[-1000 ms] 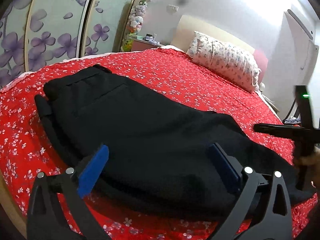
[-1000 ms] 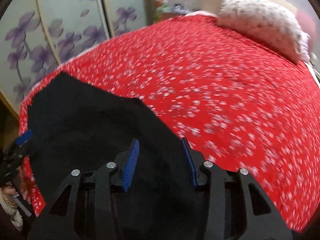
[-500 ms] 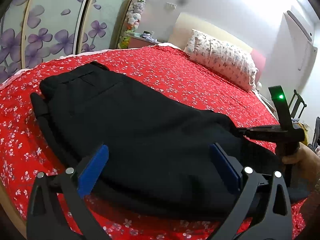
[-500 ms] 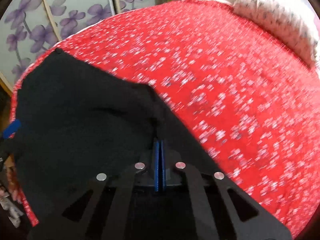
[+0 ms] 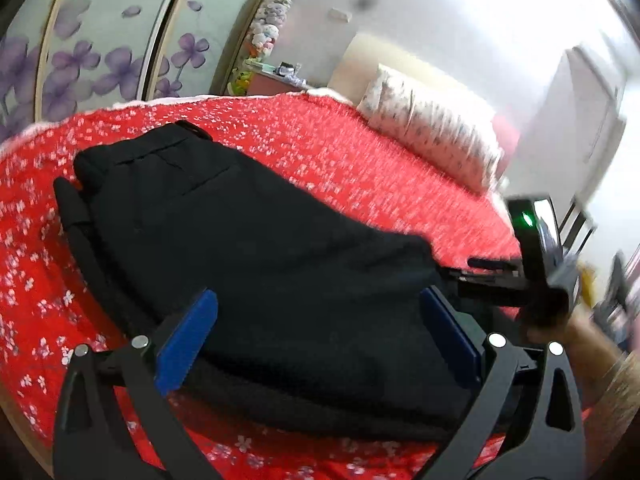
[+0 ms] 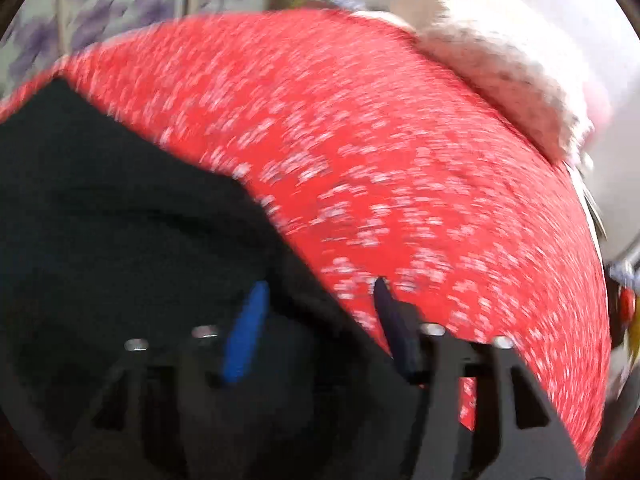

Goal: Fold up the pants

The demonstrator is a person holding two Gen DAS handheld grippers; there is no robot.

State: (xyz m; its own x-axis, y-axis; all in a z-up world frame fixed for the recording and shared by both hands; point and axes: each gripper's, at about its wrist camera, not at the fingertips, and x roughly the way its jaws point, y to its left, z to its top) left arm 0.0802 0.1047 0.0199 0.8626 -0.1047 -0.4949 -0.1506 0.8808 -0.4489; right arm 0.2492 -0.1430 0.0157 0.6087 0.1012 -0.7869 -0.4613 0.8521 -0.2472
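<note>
Okay, left wrist view first.
left gripper [image 5: 316, 332]: bottom of frame, blue-padded fingers spread wide apart, holding nothing; the near edge of the cloth sits between and beyond them.
black pants [image 5: 256, 240]: laid flat on the red floral bedspread [image 5: 360, 160], already doubled lengthwise, waistband end far left with a pocket seam visible, legs running toward the right.
loose dark strip: along the left edge of the pants, lying on the bedspread, cannot tell if belt or trouser edge.
right gripper [image 5: 484, 276]: seen from the side at right, at the leg end of the pants, green light lit on its body; finger state not readable from here.
person's hand [image 5: 560, 328]: grips that tool's handle, forearm runs to the lower right.
pillow [image 5: 432, 136]: floral, at the head of the bed, well apart from the pants.
wardrobe doors [image 5: 100, 52]: purple flower print, behind the bed at left.
nightstand [image 5: 272, 76]: far corner, small clutter and stuffed toys above it.

Now right wrist view, heavily motion-blurred.
right gripper [image 6: 316, 324]: fingers parted with a clear gap, nothing clamped; black cloth lies under and between them.
black pants [image 6: 120, 232]: fill the lower left, edge running diagonally to the fingers.
red floral bedspread [image 6: 400, 160]: covers the upper and right part.
pillow [image 6: 500, 76]: upper right, blurred.
</note>
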